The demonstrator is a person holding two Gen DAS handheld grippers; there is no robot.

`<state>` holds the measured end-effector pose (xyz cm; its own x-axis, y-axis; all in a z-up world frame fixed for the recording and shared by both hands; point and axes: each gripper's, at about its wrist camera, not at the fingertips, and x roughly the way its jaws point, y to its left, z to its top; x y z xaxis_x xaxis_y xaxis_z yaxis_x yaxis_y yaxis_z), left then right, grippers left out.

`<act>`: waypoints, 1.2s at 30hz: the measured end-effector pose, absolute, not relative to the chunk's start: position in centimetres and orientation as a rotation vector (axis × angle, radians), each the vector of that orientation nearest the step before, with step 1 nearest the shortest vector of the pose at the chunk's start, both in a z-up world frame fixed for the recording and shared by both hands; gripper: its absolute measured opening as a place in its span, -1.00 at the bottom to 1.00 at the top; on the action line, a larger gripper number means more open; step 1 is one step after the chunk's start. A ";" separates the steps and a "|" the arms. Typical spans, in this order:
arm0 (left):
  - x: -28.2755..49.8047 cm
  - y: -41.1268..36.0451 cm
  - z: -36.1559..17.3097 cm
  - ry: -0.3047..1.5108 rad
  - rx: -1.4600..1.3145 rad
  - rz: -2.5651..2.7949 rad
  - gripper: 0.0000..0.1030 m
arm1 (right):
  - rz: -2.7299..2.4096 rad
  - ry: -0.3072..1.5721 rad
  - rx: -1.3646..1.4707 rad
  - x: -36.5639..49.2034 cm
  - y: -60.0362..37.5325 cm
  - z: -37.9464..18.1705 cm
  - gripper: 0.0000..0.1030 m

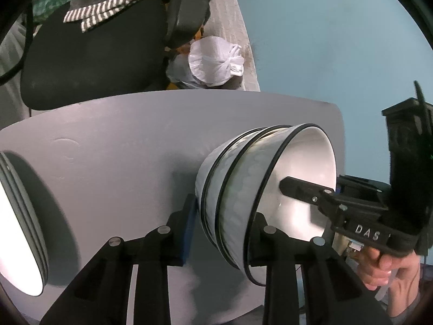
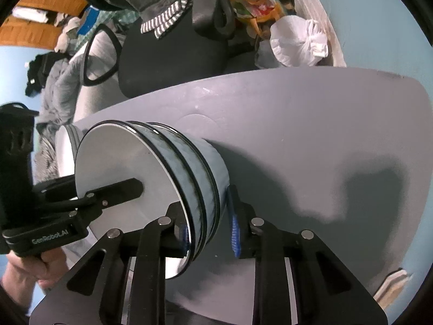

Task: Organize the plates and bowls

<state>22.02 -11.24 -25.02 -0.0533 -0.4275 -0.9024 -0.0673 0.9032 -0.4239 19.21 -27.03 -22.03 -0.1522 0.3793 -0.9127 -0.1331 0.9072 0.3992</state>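
On the grey worktop point(image 1: 113, 146) stands a stack of bowls point(image 1: 259, 189). The left hand-held gripper point(image 1: 224, 227) pinches its near wall, one finger inside. The right hand-held gripper point(image 2: 208, 230) pinches the opposite wall in the same way. I judge the step is grasping the stack. Next, both must lift together, evenly, perhaps toward the plates point(image 1: 19, 216) well apart on the left.

Left tool point(image 1: 224, 227) and right tool point(image 2: 208, 224) both point steeply down, jaws narrowed, each hand-held.
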 end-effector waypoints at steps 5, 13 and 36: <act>21.1 -10.8 -24.7 1.625 -0.350 -0.297 -0.48 | 0.436 1.668 0.181 19.2 -26.4 -21.8 -0.60; 19.1 -8.4 -24.5 1.635 -0.390 -0.252 -0.49 | 0.470 1.684 0.149 18.1 -24.0 -21.5 -0.60; 18.2 -6.0 -25.9 1.645 -0.493 -0.257 -0.31 | 0.485 1.711 0.175 16.5 -21.3 -23.1 -0.48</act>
